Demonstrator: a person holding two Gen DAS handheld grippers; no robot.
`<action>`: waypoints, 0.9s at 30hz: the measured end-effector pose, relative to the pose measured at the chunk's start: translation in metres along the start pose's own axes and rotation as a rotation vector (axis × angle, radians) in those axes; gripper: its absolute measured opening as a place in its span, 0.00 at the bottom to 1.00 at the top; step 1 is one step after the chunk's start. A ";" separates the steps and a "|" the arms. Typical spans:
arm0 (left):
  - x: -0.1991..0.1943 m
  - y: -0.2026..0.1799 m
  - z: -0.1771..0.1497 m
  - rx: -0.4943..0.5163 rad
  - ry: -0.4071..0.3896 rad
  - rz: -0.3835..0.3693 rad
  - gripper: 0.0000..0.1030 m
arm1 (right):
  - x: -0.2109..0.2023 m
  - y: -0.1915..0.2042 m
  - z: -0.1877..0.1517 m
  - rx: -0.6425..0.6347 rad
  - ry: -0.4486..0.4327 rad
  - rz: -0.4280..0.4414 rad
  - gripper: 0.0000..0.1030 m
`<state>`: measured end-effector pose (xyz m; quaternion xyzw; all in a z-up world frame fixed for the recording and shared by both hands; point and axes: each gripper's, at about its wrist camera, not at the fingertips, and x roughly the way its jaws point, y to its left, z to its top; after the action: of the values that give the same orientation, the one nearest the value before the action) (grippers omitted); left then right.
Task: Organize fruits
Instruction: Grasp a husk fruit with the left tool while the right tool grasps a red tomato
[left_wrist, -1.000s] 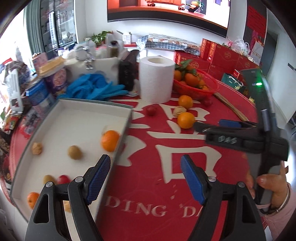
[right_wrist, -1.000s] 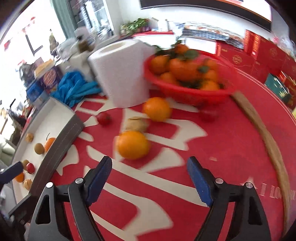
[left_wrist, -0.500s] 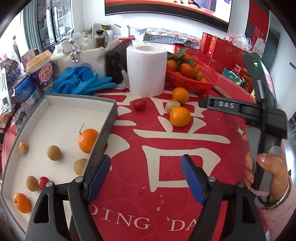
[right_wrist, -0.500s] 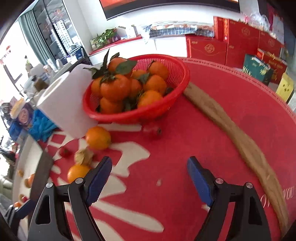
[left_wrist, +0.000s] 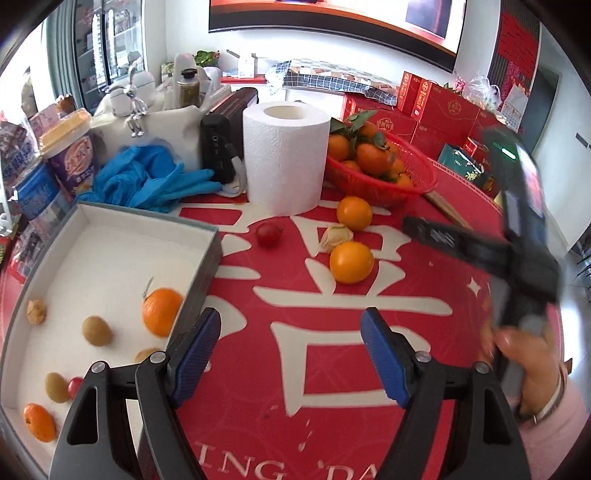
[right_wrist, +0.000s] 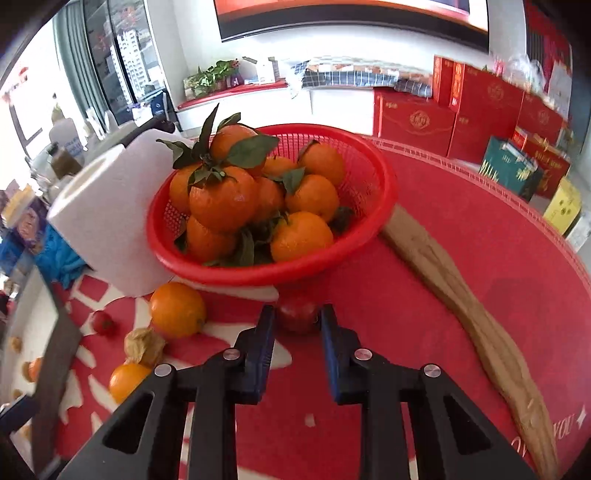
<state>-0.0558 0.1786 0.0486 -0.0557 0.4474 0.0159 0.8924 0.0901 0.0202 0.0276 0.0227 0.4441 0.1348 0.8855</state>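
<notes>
My right gripper (right_wrist: 297, 319) is shut on a small red fruit (right_wrist: 297, 317) on the red table mat, right in front of the red basket (right_wrist: 369, 206) of leafy oranges. Left of it lie an orange (right_wrist: 177, 310), a husked fruit (right_wrist: 144, 345), another orange (right_wrist: 127, 380) and a small red fruit (right_wrist: 102, 322). My left gripper (left_wrist: 288, 343) is open and empty above the mat, beside the white tray (left_wrist: 207, 254), which holds oranges (left_wrist: 160, 312), brownish fruits (left_wrist: 96, 330) and a red one. The loose oranges also show in the left wrist view (left_wrist: 351, 262).
A toilet paper roll (left_wrist: 286, 162) stands behind the loose fruit. Blue gloves (left_wrist: 147, 177), cups, a black device (left_wrist: 218, 147) and a white bag crowd the back left. A wooden stick (right_wrist: 469, 306) lies right of the basket. Red boxes (right_wrist: 413, 118) stand behind.
My right gripper has moved forward to the basket and closed from wide open onto the small red fruit. The left gripper has barely moved and stays open.
</notes>
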 end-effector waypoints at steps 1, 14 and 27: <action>0.003 -0.001 0.003 -0.003 0.004 -0.008 0.79 | -0.006 -0.005 -0.004 0.001 -0.002 0.005 0.25; 0.082 -0.028 0.060 -0.011 0.153 -0.062 0.57 | -0.065 -0.040 -0.046 0.012 -0.035 0.041 0.25; 0.038 -0.018 0.051 -0.007 0.027 -0.055 0.27 | -0.090 -0.036 -0.067 0.003 -0.070 0.110 0.25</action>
<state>0.0086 0.1656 0.0496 -0.0715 0.4577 -0.0076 0.8862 -0.0059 -0.0431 0.0516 0.0531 0.4112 0.1816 0.8917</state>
